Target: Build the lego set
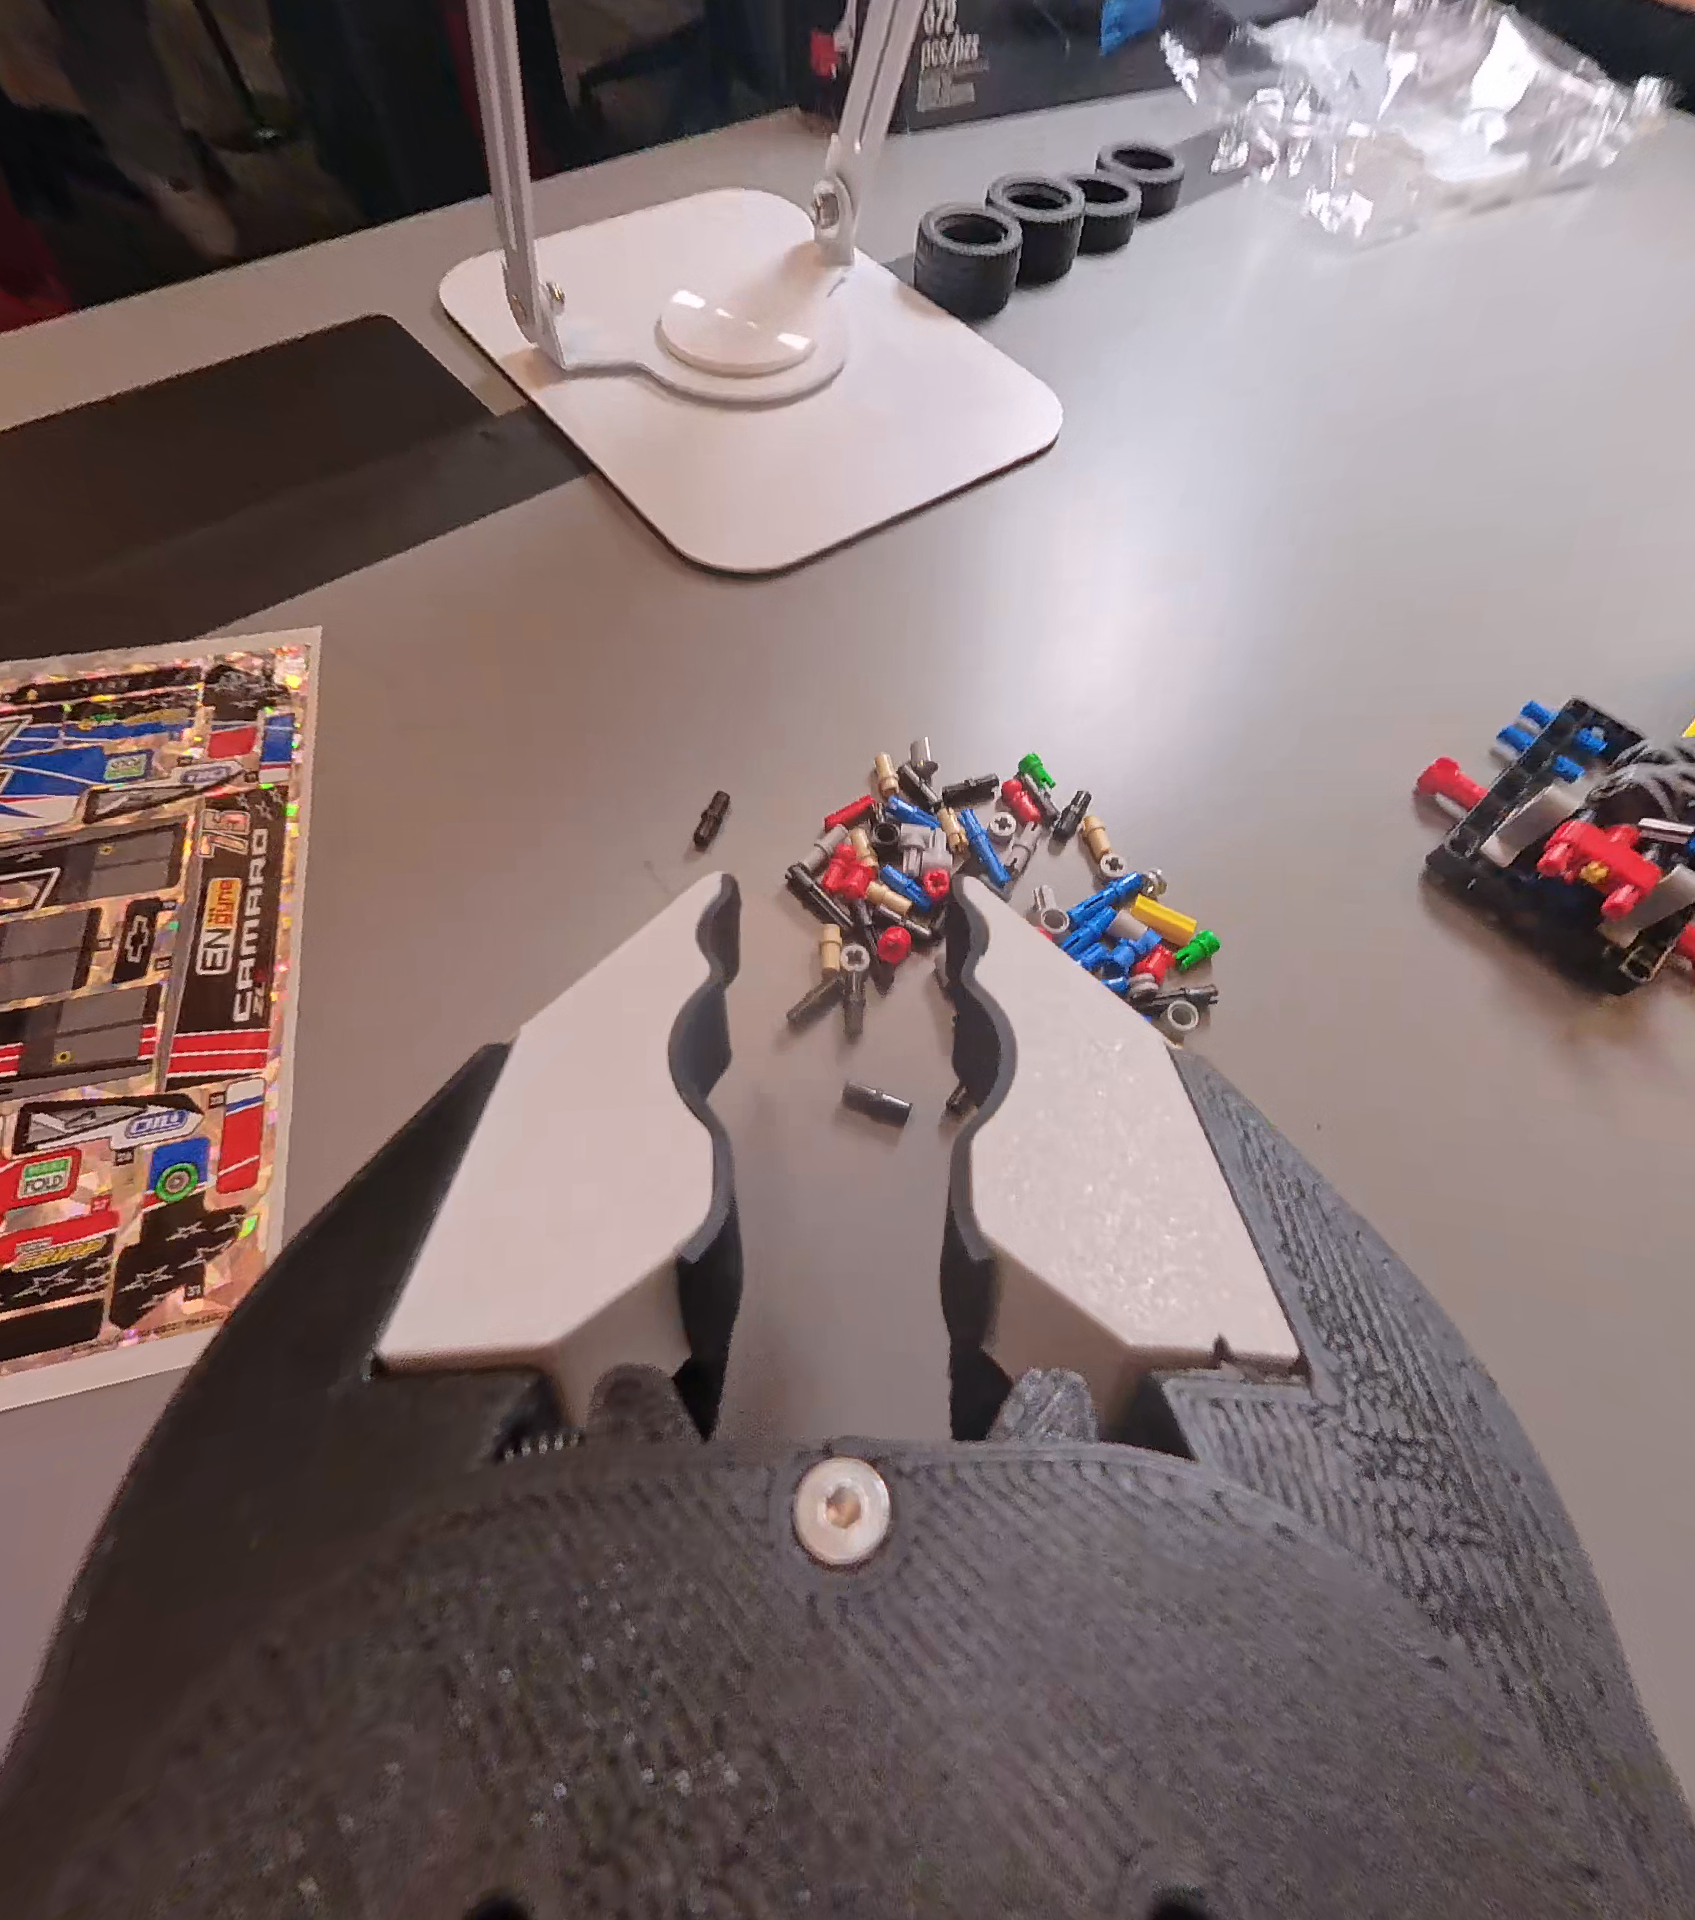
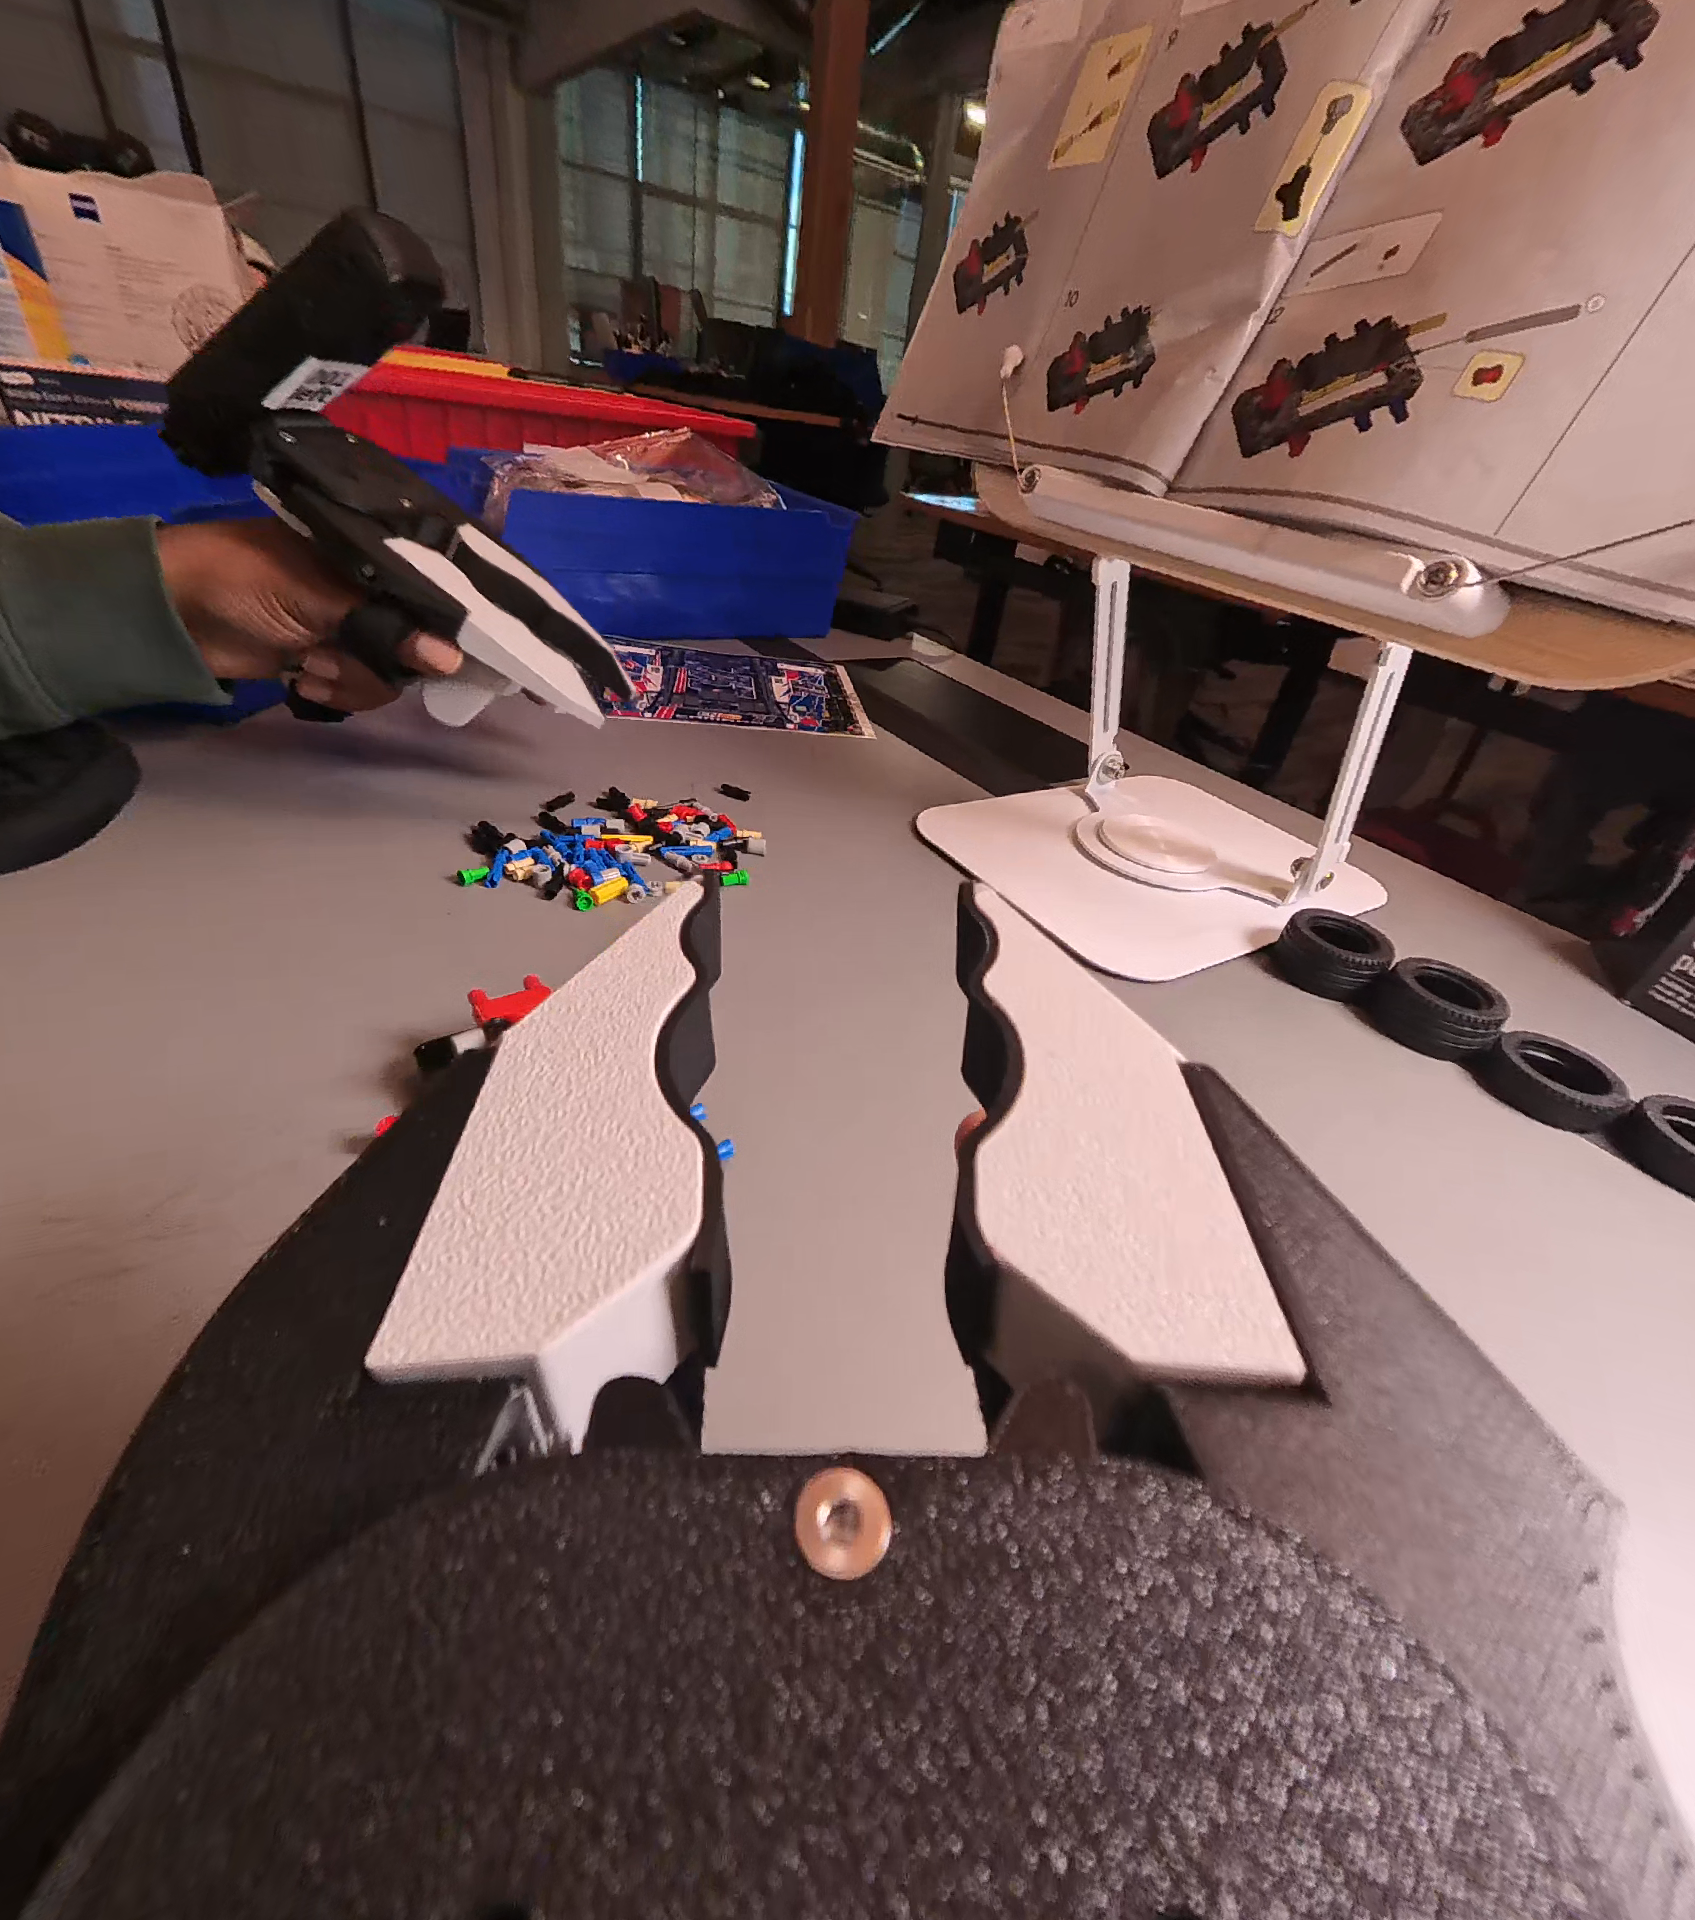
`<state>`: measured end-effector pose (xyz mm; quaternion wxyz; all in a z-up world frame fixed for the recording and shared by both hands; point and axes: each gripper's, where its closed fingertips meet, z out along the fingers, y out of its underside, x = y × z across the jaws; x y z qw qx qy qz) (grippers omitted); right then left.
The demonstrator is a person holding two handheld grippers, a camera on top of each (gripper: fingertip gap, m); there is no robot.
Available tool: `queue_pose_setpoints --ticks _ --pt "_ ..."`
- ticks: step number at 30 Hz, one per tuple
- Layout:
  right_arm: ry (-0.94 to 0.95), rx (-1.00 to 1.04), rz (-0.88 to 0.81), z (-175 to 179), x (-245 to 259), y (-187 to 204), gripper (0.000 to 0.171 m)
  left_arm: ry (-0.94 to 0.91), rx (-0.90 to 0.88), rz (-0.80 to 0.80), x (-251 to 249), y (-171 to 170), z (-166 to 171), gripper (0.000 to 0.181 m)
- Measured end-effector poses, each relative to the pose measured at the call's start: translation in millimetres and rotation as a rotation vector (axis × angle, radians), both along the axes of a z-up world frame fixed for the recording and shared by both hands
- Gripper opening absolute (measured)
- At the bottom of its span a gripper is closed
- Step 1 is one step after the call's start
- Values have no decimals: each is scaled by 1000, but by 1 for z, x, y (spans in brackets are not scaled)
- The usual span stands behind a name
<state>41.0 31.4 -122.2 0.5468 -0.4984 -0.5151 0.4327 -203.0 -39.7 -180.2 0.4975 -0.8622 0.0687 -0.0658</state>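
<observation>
Currently, left wrist view: left tongs (image 1: 838, 904) released, empty, pin pile (image 1: 999, 894) dead ahead at 12 o'clock, nearer this arm. Right wrist view: right tongs (image 2: 838, 904) released, empty; pile at 11 o'clock, farther off on desk (image 2: 199, 1039).

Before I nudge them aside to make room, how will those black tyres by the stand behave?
The four black tyres stand on their treads in a touching row, so a push across the row would probably tip them and one along it roll them. They look like hollow rubber: likely light, grippy, squashing under the tool.
</observation>
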Motion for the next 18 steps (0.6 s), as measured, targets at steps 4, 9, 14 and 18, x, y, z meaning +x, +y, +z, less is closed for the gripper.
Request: queue_pose_setpoints --ticks 4,9,14,18 --pt "-3 -27 -29 -4 1 10 44 -22 44 0 1 1 10 41" --pt "6 -74 -57 -6 1 20 43 23 19 31 -8 -2 6 27" --pt "7 -105 -53 -8 -2 22 43 4 0 99 -28 -8 6 3" --pt "6 -100 -46 -7 -3 18 42 -4 -60 61 -22 -7 -11 0"
